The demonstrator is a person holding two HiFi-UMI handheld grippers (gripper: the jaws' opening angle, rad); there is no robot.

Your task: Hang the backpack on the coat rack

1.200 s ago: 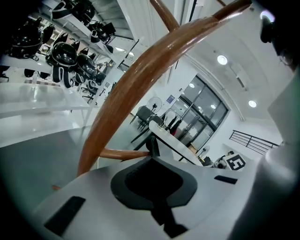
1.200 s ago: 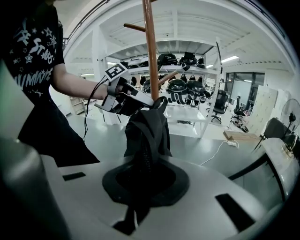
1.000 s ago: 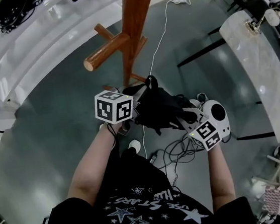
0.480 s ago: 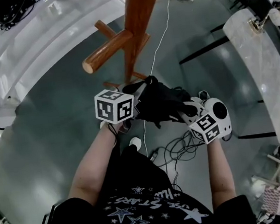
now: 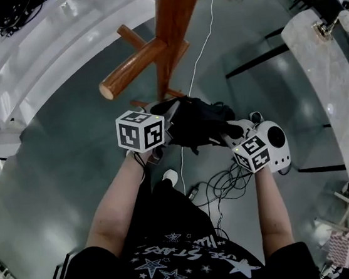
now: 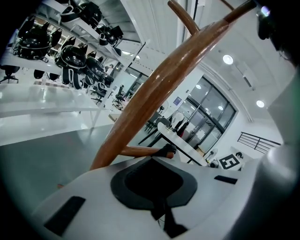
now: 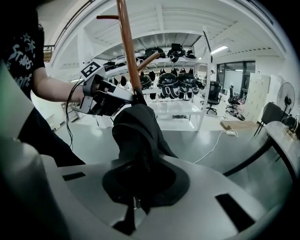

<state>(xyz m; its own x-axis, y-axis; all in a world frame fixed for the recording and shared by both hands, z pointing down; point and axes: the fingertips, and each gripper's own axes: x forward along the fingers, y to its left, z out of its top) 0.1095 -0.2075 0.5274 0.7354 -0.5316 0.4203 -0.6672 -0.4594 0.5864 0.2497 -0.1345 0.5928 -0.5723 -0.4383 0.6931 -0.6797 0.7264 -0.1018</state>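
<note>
Right now my left tool (image 5: 167, 124) is clenched on the top strap of the soft black fabric backpack (image 5: 198, 125). My right tool (image 5: 228, 138) is clamped on the bag's zipped side. The bag hangs in the air between them, just in front of the brown wooden coat rack (image 5: 171, 22) and, I judge, lower than its long round-ended peg (image 5: 133, 68). The top loop sits close to a short lower peg (image 5: 170, 94); I cannot tell whether it is on it.

My worry is the loop. It is floppy and pinched flat, so it could slide past the peg's tip instead of over it. If I let go with either tool before the loop is seated, the bag drops. A shove against the pole might also rock the rack, and the tangle of black cables (image 5: 221, 187) by my feet could trip me as I lean in.

White benches (image 5: 37, 51) curve along the left above a glossy grey floor (image 5: 63, 156). A thin white cable (image 5: 203, 37) trails past the rack. A pale stone-topped counter (image 5: 318, 74) stands at the right.
</note>
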